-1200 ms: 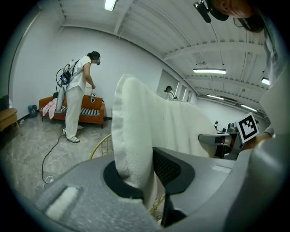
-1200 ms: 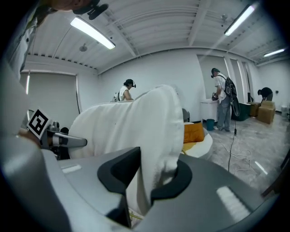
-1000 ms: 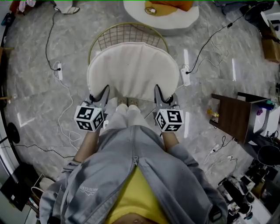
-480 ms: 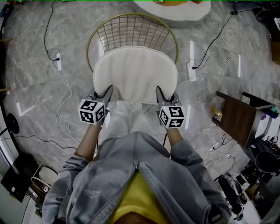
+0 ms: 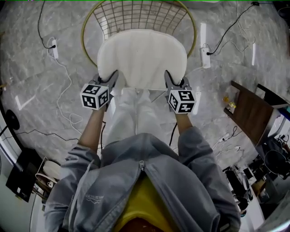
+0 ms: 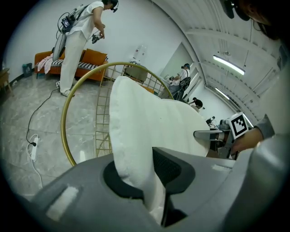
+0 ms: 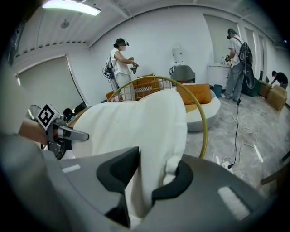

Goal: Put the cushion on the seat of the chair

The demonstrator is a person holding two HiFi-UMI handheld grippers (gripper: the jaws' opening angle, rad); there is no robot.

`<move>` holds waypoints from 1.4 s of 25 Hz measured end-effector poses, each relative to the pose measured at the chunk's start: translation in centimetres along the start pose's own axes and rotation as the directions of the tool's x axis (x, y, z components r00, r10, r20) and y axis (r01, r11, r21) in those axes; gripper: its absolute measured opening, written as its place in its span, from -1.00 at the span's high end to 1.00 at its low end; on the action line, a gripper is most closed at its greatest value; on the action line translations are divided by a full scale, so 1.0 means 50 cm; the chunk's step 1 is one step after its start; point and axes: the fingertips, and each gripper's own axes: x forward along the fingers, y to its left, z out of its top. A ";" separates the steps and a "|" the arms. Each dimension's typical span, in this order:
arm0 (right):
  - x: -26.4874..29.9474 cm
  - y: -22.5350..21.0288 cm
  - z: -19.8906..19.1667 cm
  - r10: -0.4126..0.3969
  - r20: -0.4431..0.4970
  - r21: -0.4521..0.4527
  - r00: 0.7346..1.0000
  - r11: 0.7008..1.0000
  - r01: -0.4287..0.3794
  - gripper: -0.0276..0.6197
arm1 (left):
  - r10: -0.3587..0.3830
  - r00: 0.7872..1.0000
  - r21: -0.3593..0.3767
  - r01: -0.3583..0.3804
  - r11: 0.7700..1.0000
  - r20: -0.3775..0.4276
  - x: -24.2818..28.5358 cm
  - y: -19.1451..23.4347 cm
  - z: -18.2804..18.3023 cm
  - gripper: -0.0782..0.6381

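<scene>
your left tongs (image 5: 110,78) are clenched on the near left corner of the white cushion (image 5: 142,56), with the fabric bunched deep between the pads. the cushion spans both hands over the seat of the gold wire chair (image 5: 140,13), its far edge close to the wire back. whether it already rests on the seat cannot be told. if you free one side first, it could tip and slide off the front toward your legs. if the far edge rides up the back, it will sit crooked. your right tongs (image 5: 168,79) are clamped on the near right corner. a fold is caught there and could snag, dragging the cushion as you pull away.
</scene>
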 end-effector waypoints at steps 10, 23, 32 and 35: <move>0.127 -0.055 -0.080 -0.005 -0.084 0.031 0.996 0.999 0.008 0.58 | -0.015 0.999 -0.073 0.012 0.997 -0.043 0.112 0.081 -0.077 0.58; 0.238 -0.098 -0.137 -0.022 -0.204 0.020 0.979 0.999 0.027 0.51 | 0.000 0.990 -0.093 -0.013 0.996 -0.140 0.201 0.151 -0.125 0.53; 0.260 -0.108 -0.141 -0.074 -0.244 -0.006 0.967 0.997 0.074 0.41 | 0.084 0.980 -0.008 -0.087 0.996 -0.181 0.215 0.182 -0.118 0.34; 0.263 -0.121 -0.136 -0.130 -0.237 -0.032 0.963 0.991 0.126 0.25 | 0.124 0.977 0.013 -0.123 0.992 -0.174 0.218 0.195 -0.113 0.11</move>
